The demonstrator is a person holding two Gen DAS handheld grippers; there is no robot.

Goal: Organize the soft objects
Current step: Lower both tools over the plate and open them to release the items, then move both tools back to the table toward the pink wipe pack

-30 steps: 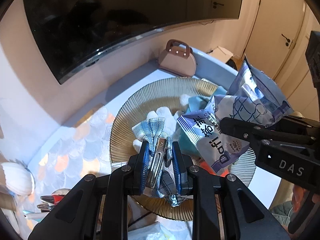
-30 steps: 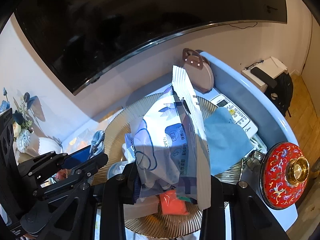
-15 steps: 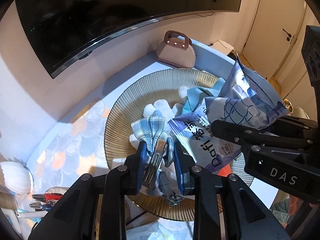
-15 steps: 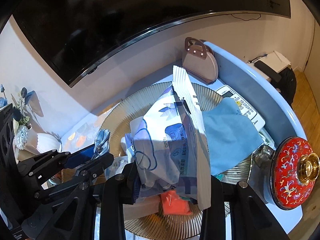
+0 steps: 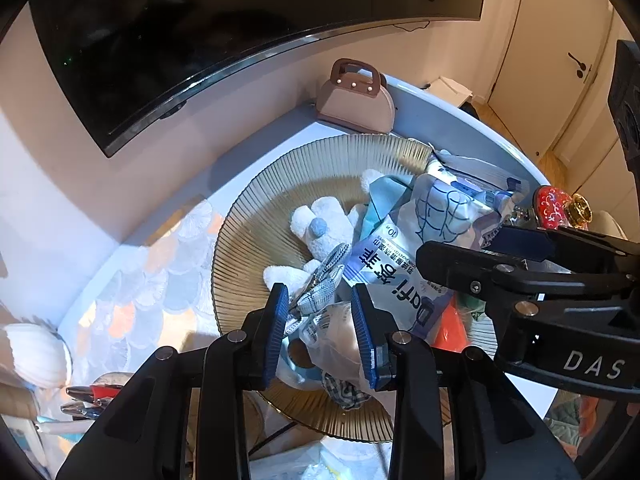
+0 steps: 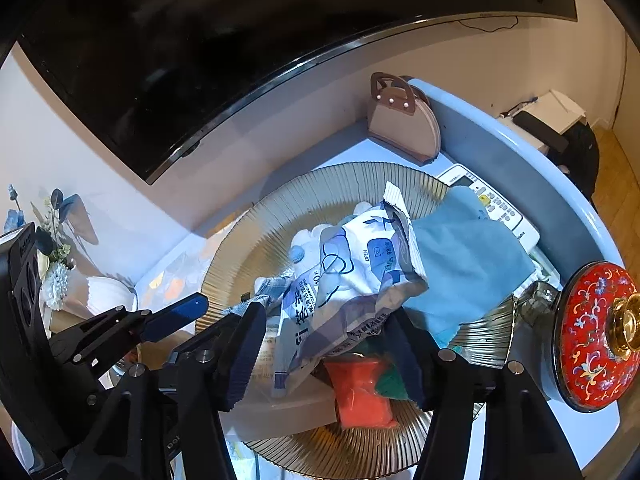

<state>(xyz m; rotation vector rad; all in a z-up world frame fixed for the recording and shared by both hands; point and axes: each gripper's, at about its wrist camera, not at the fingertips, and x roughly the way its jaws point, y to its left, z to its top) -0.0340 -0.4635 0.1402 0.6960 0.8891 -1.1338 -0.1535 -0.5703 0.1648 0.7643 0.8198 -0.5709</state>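
Left tongs (image 5: 322, 328): we are opening them, letting the checked bow (image 5: 320, 284) go.
Right tongs (image 6: 324, 350): we are opening them wide; the wipes pack (image 6: 352, 280) is lying loose.
Plate (image 5: 280, 184): both are resting there.
Next: we are lifting away gently, probably.

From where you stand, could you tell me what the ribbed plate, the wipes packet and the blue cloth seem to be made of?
Ribbed plate: likely amber-tinted glass, glossy and see-through at the rim, though plastic is possible.
Wipes packet: thin printed plastic film, crinkled and shiny.
Blue cloth: soft matte fabric, perhaps microfibre, lying in loose folds.
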